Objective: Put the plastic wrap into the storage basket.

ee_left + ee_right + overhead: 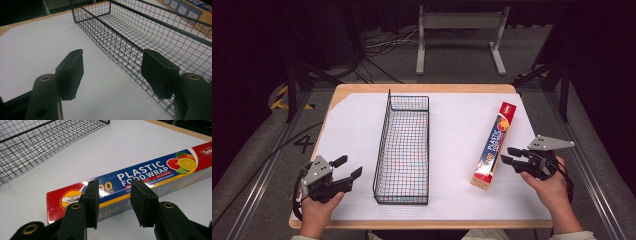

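Observation:
A long box of plastic food wrap point(495, 145) lies flat on the white sheet at the right, its near end toward me. My right gripper point(507, 155) hovers just right of the box's near half, jaws open and apart from it. In the right gripper view the box point(150, 173) runs across behind the open jaws of my right gripper point(113, 195), with nothing between them. A black wire basket point(404, 150) stands empty at the centre. My left gripper point(348, 167) rests open at the near left; its own view shows the basket wall point(130, 45) beyond the open left gripper point(112, 67).
The white sheet point(452, 125) covers most of the wooden table point(427, 88). Bare sheet lies between basket and box. Beyond the table's far edge stand a white metal frame point(459, 35) and loose cables point(382, 50) on the floor.

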Demonstrator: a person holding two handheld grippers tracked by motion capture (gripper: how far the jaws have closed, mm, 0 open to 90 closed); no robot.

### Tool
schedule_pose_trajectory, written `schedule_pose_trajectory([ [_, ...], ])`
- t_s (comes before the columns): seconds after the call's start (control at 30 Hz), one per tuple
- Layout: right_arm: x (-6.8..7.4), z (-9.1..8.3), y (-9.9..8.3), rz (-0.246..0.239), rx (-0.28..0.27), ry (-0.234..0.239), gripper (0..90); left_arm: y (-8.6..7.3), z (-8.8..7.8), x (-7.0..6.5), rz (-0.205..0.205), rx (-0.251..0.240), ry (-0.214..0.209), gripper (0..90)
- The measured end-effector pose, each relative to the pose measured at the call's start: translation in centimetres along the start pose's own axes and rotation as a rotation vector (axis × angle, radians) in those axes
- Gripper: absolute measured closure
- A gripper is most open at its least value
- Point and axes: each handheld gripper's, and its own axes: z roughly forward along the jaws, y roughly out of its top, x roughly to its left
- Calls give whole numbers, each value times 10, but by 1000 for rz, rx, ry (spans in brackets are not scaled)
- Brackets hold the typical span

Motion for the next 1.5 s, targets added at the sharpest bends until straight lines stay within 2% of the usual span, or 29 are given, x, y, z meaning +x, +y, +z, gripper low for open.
schedule_pose_trajectory([
  [0.23,-1,1,-1,10,2,6,575,1,-1,0,0,-1,-5,347],
  [0.43,6,4,8,-3,-1,45,567,1,-3,0,-5,-3,-2,346],
  [0.47,11,8,14,-18,-3,62,561,1,-3,0,-11,-7,-5,345],
  [0.67,23,16,32,-53,-11,92,539,1,-5,1,-12,-15,-2,346],
  [0.87,31,26,44,-62,-10,116,525,1,-6,2,-12,-17,1,346],
  [1.0,38,36,50,-81,20,151,606,1,-5,2,-10,-14,4,346],
  [1.17,47,47,54,-111,46,166,647,1,-4,2,-17,-16,5,346],
  [1.33,51,59,56,-117,61,179,689,0,-3,3,-17,-11,8,345],
  [1.4,52,64,58,-120,88,185,748,0,-4,4,-17,-10,12,346],
  [1.47,52,67,58,-112,127,224,835,0,-4,4,-22,-15,12,346],
  [1.5,52,69,58,-117,147,225,859,0,-4,4,-24,-13,12,346],
])
